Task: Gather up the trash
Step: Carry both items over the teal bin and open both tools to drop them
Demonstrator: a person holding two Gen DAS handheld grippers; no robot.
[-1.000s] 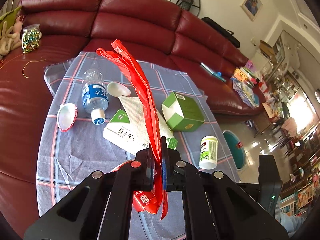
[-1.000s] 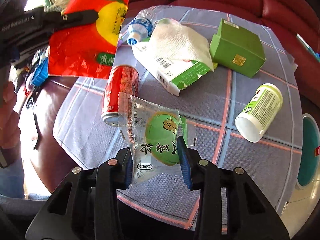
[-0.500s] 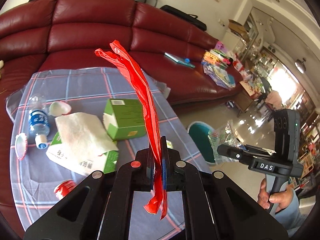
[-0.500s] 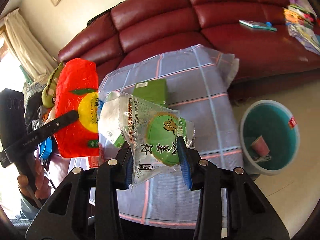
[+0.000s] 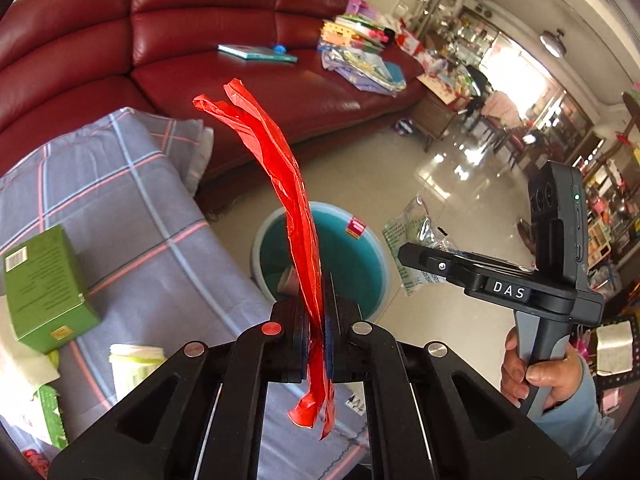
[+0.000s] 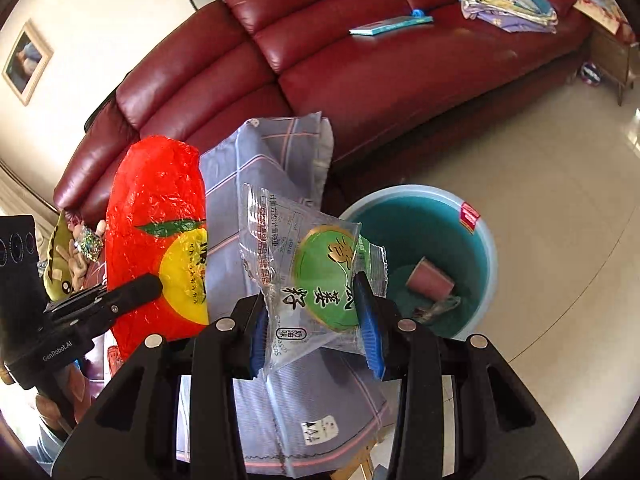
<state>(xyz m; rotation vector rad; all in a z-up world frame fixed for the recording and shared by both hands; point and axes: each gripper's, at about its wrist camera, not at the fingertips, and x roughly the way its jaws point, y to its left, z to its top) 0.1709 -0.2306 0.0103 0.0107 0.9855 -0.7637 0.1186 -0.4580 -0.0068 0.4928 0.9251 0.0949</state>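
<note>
Wrappers are hanging near the teal bin [image 6: 416, 208]: left gripper [image 5: 318, 312] is pinching the red snack bag [image 5: 280, 176], right gripper [image 6: 316, 320] clasping the clear pastry wrapper [image 6: 308, 264], both poised beside its rim for dropping.

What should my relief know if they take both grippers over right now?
Left gripper: shut on the red wrapper.
Right gripper: shut on the clear pastry wrapper.
Both are held near the teal bin on the floor beside the table; a pink cup already lies in it.
Left to do: drop both wrappers in, then fetch the green box and white bottle from the table.
</note>
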